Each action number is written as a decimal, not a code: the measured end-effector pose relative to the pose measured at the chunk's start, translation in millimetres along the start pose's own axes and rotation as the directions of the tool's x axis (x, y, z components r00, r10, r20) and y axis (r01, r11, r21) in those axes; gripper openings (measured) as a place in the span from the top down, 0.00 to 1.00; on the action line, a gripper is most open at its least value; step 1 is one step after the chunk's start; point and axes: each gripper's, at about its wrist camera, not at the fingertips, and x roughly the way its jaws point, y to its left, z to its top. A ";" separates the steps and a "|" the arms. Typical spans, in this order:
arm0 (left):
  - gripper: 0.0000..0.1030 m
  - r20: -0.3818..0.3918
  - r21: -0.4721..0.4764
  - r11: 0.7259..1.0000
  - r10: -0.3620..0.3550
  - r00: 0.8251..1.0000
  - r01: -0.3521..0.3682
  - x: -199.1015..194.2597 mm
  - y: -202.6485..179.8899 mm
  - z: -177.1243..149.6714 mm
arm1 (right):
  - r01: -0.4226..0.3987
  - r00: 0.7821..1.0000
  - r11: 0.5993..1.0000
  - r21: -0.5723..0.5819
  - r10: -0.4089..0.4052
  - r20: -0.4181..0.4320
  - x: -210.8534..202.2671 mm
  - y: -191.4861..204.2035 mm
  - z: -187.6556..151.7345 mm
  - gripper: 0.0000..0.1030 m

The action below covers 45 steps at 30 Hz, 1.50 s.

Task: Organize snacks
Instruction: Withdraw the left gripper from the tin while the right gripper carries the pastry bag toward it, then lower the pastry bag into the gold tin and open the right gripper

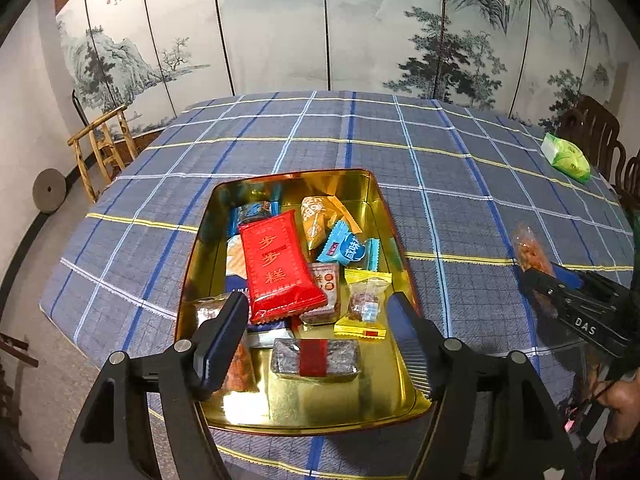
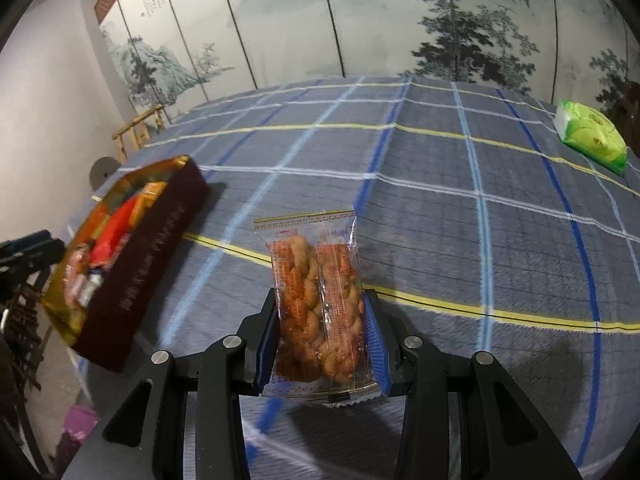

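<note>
Pinching twist-snack packet [image 2: 318, 300] in right tool [image 2: 322, 344]; left tool [image 1: 320, 328] spread wide over gold tin [image 1: 384, 376], interior hidden from right view.

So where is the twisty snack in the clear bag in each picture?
Left wrist view: the twisted snack packet shows at the far right edge, held by the right gripper above the checked cloth.
Right wrist view: the same packet sits in the centre, upright, clamped between the gripper's blue pads.
Shared landmark: the green tissue pack lies at the table's far right in both views.
</note>
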 end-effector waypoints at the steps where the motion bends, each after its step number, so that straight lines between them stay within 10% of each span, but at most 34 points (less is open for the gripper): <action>1: 0.33 0.000 -0.005 1.000 0.001 1.000 -0.001 0.0 1.7 0.1 | -0.010 1.000 1.000 -0.003 0.010 0.005 -3.8 4.4 1.8 0.61; 27: 0.31 0.001 -0.121 0.991 0.060 0.998 -0.059 -7.3 75.5 -26.0 | -0.226 0.974 0.969 -0.096 0.223 -0.045 -5.1 134.8 36.4 0.61; 45: 0.04 0.019 -0.139 0.985 0.101 0.995 -0.098 -17.6 103.7 -32.1 | -0.251 0.961 0.963 -0.100 0.236 -0.144 45.3 187.8 54.3 0.61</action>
